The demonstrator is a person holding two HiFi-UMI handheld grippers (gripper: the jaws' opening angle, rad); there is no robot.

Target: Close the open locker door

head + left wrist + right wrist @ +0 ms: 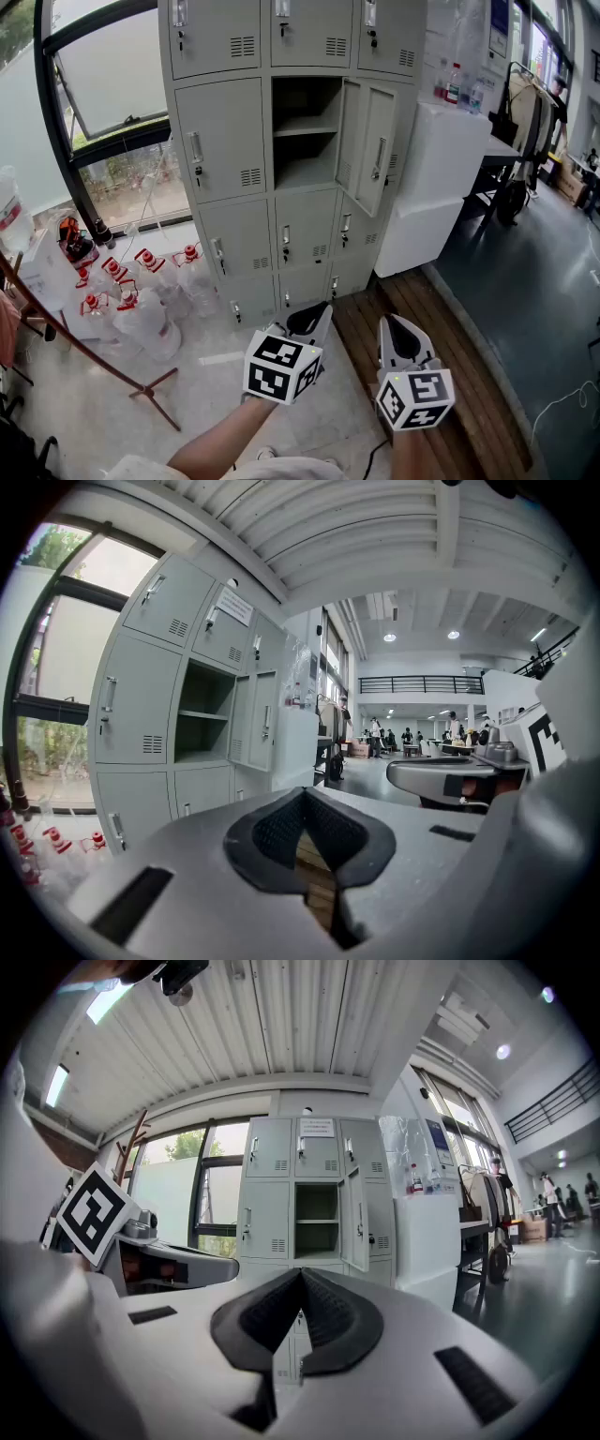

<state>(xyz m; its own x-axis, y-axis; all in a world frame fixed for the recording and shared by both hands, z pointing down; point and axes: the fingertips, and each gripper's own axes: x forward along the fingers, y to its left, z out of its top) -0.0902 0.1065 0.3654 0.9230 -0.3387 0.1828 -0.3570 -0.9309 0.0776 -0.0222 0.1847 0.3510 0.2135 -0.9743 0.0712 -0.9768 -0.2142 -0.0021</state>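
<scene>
The grey locker bank (225, 141) stands ahead of me. One middle compartment (305, 131) is open and empty, with a shelf inside. Its door (367, 145) is swung out to the right, handle facing me. Both grippers hang low, well short of the lockers. My left gripper (312, 319) is shut with nothing in it, and my right gripper (401, 330) beside it is shut and empty too. In the left gripper view the shut jaw tips (302, 795) sit below the open door (256, 719). In the right gripper view the tips (300, 1275) point at the open compartment (317, 1222) and its door (357, 1218).
Several clear water jugs with red caps (141, 291) crowd the floor at the left under a window. A reddish wooden stand (89, 352) leans across them. A white cabinet (441, 178) with bottles (455, 84) adjoins the lockers on the right. Wooden floorboards (450, 375) lie below.
</scene>
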